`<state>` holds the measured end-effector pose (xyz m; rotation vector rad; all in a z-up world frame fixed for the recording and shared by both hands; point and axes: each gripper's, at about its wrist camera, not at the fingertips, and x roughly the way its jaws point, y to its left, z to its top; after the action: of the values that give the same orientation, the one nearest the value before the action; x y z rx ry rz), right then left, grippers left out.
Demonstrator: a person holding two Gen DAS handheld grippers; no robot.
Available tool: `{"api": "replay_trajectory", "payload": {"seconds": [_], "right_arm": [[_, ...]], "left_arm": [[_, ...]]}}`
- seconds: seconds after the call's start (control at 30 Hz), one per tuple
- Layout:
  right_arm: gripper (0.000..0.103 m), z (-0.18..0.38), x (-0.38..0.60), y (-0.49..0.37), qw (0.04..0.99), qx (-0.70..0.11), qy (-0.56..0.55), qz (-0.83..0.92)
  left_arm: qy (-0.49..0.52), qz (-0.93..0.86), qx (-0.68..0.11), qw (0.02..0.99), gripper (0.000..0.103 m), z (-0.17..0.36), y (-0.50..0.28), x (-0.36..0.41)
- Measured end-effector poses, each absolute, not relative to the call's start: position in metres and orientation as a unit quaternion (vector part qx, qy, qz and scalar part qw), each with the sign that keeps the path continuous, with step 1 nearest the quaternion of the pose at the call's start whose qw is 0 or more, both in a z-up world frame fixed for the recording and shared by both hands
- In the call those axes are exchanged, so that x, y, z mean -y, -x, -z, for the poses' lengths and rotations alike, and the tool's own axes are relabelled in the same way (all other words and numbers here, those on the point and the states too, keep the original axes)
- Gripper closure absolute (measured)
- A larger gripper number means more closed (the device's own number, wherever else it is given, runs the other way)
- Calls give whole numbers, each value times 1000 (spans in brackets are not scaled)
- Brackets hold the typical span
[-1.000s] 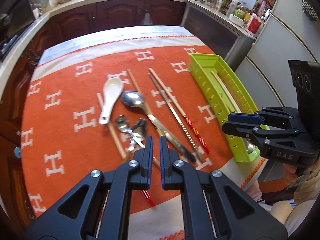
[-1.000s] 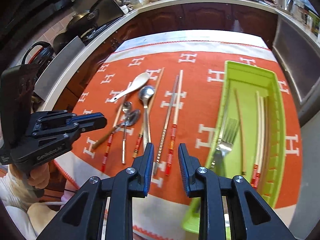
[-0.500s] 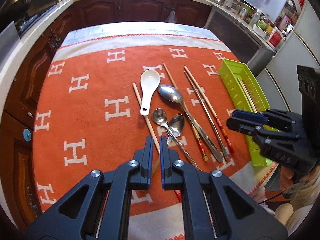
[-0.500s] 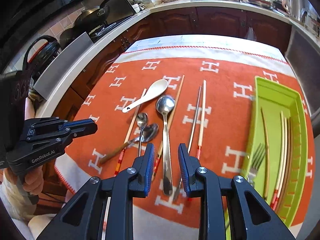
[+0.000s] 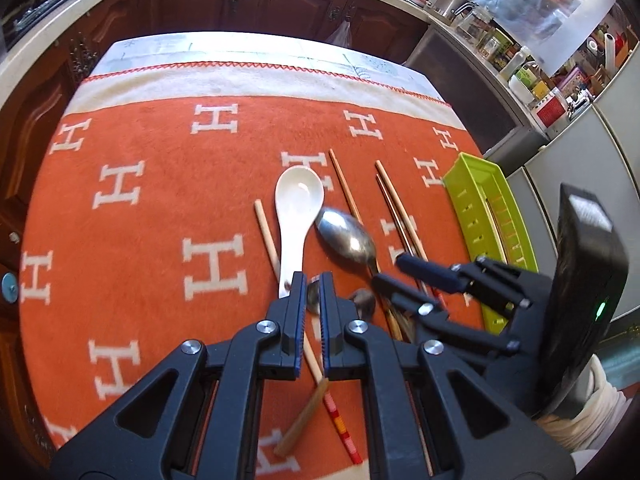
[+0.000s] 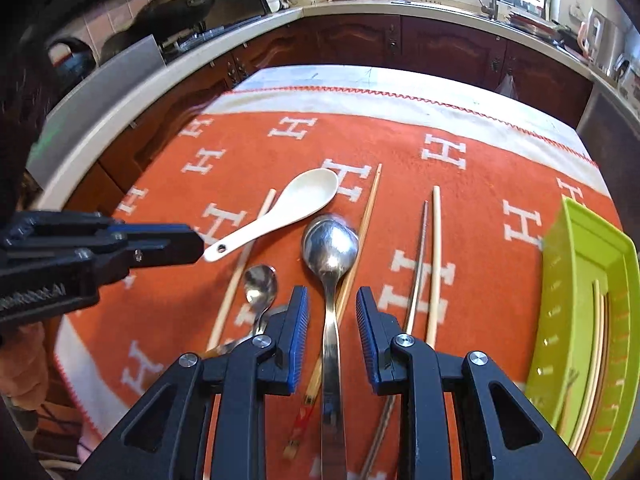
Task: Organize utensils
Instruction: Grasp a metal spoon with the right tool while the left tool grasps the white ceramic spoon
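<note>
A: What has changed on the worktop (image 6: 400, 80) in the last second?

B: Both tools have swung away from the green tray (image 6: 592, 320) at the right edge and toward the loose utensils on the orange cloth (image 6: 248, 144). The tray now sits at the fringe of each view.

A: Left to right, then?

B: The left tool (image 5: 311, 292) hovers low near the front edge, its jaws almost together with only a slim gap and nothing between them. Just ahead of its tips lie the handle end of the white ceramic spoon (image 5: 298, 208) and a small metal spoon (image 6: 260, 286). A pale chopstick (image 5: 269, 240) runs beside the white spoon.

A: And the right?

B: The right tool (image 6: 332, 308) has come over the large metal spoon (image 6: 330, 248). Its jaws stand apart on either side of the handle, not touching it as far as I can tell. A wooden chopstick (image 6: 366, 224) lies close along that spoon, and another pair lies further right.

A: Meaning?

B: My guess is the big spoon goes next. The tray already holds chopsticks, and everything else waits on the cloth. The neighbouring chopstick could get pinched too.
</note>
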<state>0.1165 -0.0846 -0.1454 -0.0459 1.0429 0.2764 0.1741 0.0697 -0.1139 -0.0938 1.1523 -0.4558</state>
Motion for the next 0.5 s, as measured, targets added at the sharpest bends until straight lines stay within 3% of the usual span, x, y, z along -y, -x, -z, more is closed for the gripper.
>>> {"api": "replay_trajectory", "payload": {"seconds": [0.17,0.23,0.5], "right_arm": [[79,164,66,-126,859,-494,79,-109],[89,171,62,-129,856,-498,92,-102],[96,174,100,-140,862,-499,-27,-87]], "left_arm": [[44,220,-541,811,99,123,-196,-62],[45,224,-542,809,99,127,-203,-59],[28,232,-532,814,99,138,-227,-41]]}}
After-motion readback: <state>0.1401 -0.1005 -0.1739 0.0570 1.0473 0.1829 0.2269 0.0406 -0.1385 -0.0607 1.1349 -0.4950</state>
